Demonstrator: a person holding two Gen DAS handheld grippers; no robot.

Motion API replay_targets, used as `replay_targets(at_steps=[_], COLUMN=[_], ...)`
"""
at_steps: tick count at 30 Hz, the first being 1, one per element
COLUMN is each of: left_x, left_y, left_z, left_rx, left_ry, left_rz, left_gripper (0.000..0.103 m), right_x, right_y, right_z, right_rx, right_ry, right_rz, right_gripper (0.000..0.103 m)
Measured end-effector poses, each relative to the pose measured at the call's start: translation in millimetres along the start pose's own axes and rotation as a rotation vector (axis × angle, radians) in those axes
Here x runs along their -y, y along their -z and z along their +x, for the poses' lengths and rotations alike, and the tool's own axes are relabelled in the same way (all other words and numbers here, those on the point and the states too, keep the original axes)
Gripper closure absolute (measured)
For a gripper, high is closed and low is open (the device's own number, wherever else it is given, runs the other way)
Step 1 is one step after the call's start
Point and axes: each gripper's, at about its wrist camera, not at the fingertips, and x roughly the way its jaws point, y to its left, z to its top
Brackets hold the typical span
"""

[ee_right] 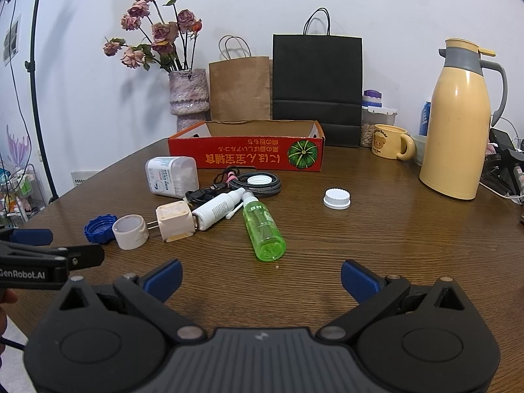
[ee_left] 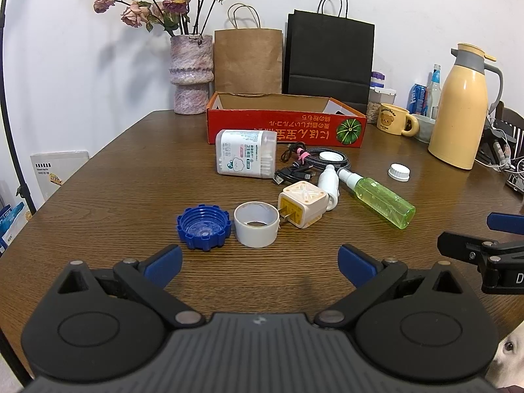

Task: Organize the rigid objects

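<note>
Loose items lie mid-table: a blue cap (ee_left: 203, 227), a white tape roll (ee_left: 256, 224), a cream plug adapter (ee_left: 303, 203), a small white bottle (ee_left: 329, 186), a green spray bottle (ee_left: 381, 200), a cotton-swab box (ee_left: 245, 153), cables (ee_left: 308, 163) and a white cap (ee_left: 399, 172). Behind them stands an open red cardboard box (ee_left: 285, 127). My left gripper (ee_left: 260, 267) is open and empty, just short of the tape roll. My right gripper (ee_right: 261, 281) is open and empty, near the green bottle (ee_right: 263, 231).
At the back stand a vase of dried roses (ee_left: 191, 73), a brown paper bag (ee_left: 248, 60) and a black bag (ee_left: 330, 54). At the right are a yellow thermos (ee_left: 461, 108), a bear mug (ee_left: 394, 119), jars and cables. A dog's face (ee_left: 507, 357) peeks in at lower right.
</note>
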Motion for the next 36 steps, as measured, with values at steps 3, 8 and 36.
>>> replay_targets(at_steps=[3,8,36], left_x=[-0.5,-3.8,-13.0], left_y=[0.0,-1.9,-12.4], left_z=[0.3,-0.7,19.7], left_rx=[0.000,0.000,-0.015], left_ry=[-0.001,-0.001,-0.024], left_rz=[0.000,-0.003,-0.028], left_gripper=[0.000,0.000,0.000], right_x=[0.1,-0.1,-11.6], right_y=[0.2,0.0,-13.6], right_z=[0.1,0.3,28.2], right_rx=[0.000,0.001,-0.024], right_ry=[-0.001,0.000,-0.008], right_rz=[-0.001,-0.002,-0.019], right_gripper=[0.000,0.000,0.000])
